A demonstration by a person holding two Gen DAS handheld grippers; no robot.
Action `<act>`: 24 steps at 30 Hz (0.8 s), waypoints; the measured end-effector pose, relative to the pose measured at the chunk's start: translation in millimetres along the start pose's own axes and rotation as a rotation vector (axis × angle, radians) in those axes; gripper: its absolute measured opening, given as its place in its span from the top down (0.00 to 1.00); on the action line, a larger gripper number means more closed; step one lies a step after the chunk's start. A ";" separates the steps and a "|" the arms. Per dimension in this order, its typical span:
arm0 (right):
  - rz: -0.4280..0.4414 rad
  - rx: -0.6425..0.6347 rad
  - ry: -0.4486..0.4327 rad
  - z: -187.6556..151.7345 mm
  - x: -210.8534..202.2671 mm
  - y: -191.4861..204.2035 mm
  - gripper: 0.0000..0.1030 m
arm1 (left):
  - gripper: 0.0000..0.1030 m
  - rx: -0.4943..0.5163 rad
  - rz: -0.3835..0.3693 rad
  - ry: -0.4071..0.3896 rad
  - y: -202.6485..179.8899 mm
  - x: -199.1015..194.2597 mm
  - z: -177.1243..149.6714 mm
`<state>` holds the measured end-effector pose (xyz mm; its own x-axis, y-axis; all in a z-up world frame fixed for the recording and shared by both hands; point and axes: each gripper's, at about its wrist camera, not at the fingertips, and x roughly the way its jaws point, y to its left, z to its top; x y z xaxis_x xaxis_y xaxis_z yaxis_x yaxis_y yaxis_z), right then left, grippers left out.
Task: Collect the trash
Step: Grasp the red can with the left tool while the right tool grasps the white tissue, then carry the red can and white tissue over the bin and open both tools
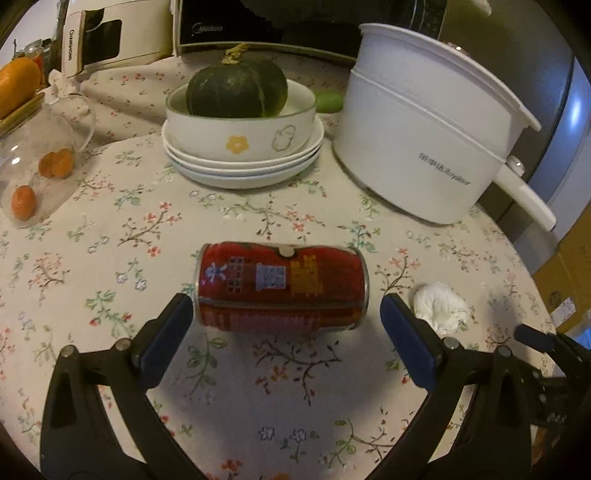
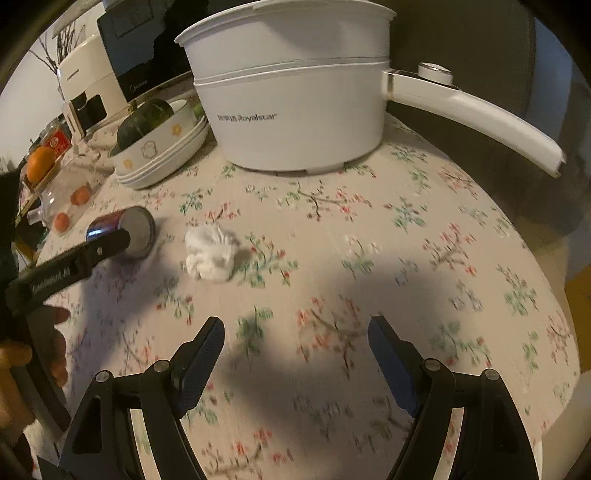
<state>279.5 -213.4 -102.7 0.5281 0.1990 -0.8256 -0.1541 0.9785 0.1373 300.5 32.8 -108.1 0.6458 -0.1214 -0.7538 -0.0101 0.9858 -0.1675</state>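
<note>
Two pieces of trash lie on the desk (image 1: 110,229): the left tool (image 1: 286,308), wide open and empty, straddles the sideways can (image 1: 282,286), needing only to close, while the tissue (image 2: 210,254) waits at eleven o'clock of the open, empty right tool (image 2: 295,336).

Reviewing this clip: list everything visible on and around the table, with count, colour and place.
can: 1, red, on its side, between the left gripper's open fingers
crumpled tissue: 1, white, right of the can
electric pot: 1, white, long handle, far right
stacked dishes: white, bowl on plates, table centre
squash: 1, dark green, in the bowl
glass jar: 1, clear, lying at left, small orange fruits inside
orange: 1, far left
appliances: cream and black, at back
tablecloth: floral, beige
left gripper: black, open around the can
right gripper: black, open, over bare cloth
</note>
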 end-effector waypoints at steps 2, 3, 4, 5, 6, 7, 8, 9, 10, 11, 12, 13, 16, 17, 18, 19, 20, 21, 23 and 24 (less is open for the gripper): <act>0.007 -0.004 -0.006 4.3 4.3 3.1 0.21 | 0.12 0.011 -0.031 -0.028 0.4 -2.5 -1.0; 0.011 -0.007 -0.008 6.3 6.3 5.1 0.21 | 0.15 0.021 -0.036 -0.036 -0.1 -3.4 -1.4; 0.020 -0.013 -0.009 8.7 9.3 8.5 0.21 | 0.15 0.034 -0.045 -0.038 -0.6 -4.4 -1.9; 0.028 -0.019 -0.008 10.0 11.5 10.8 0.21 | 0.15 0.044 -0.049 -0.042 -0.9 -6.2 -3.0; 0.037 -0.027 -0.007 11.6 14.0 14.5 0.21 | 0.15 0.055 -0.049 -0.045 -0.9 -7.9 -3.7; 0.048 -0.042 -0.012 13.0 16.1 19.4 0.21 | 0.15 0.066 -0.047 -0.048 -0.8 -9.7 -3.8; 0.055 -0.053 -0.016 13.9 17.5 23.5 0.21 | 0.15 0.074 -0.047 -0.052 -0.1 -12.1 -4.0; 0.065 -0.066 -0.018 15.4 20.0 29.1 0.21 | 0.15 0.082 -0.043 -0.057 0.9 -15.5 -3.7; 0.070 -0.074 -0.018 16.5 22.3 32.9 0.21 | 0.15 0.085 -0.039 -0.058 2.5 -18.0 -2.8; 0.074 -0.078 -0.017 17.7 24.7 36.4 0.21 | 0.16 0.085 -0.036 -0.055 4.8 -20.7 -2.0; 0.077 -0.079 -0.015 19.4 28.0 40.2 0.21 | 0.16 0.080 -0.033 -0.053 7.8 -23.8 -1.4; 0.081 -0.077 -0.013 20.7 30.9 43.4 0.21 | 0.16 0.073 -0.029 -0.052 11.0 -26.5 -1.6; 0.103 -0.052 -0.002 24.5 41.0 50.4 0.23 | 0.16 0.061 -0.020 -0.040 20.7 -34.3 -2.7; 0.106 -0.045 0.000 24.8 43.3 51.5 0.25 | 0.16 0.063 -0.010 -0.037 23.6 -36.9 -3.3; 0.107 -0.041 0.000 25.0 44.3 52.5 0.31 | 0.16 0.061 -0.002 -0.032 28.0 -40.3 -3.2; 0.105 -0.044 -0.008 25.2 44.4 54.9 0.33 | 0.16 0.056 0.002 -0.032 31.4 -43.5 -3.6; 0.114 -0.048 -0.011 25.3 44.4 56.5 0.36 | 0.16 0.049 0.006 -0.032 35.3 -47.3 -4.0; 0.134 -0.053 -0.010 26.0 44.7 58.3 0.45 | 0.16 0.041 0.008 -0.031 38.7 -50.5 -4.1; 0.153 -0.055 0.003 26.3 44.0 59.6 0.65 | 0.16 0.024 0.009 -0.028 44.0 -57.5 -5.8; 0.158 -0.061 0.012 26.7 43.5 61.1 0.80 | 0.16 0.018 0.010 -0.026 45.6 -61.1 -6.7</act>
<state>315.4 -143.6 -115.5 0.4833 0.3488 -0.8030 -0.2847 0.9300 0.2326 255.5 84.4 -73.9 0.6656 -0.1088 -0.7383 -0.0028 0.9889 -0.1483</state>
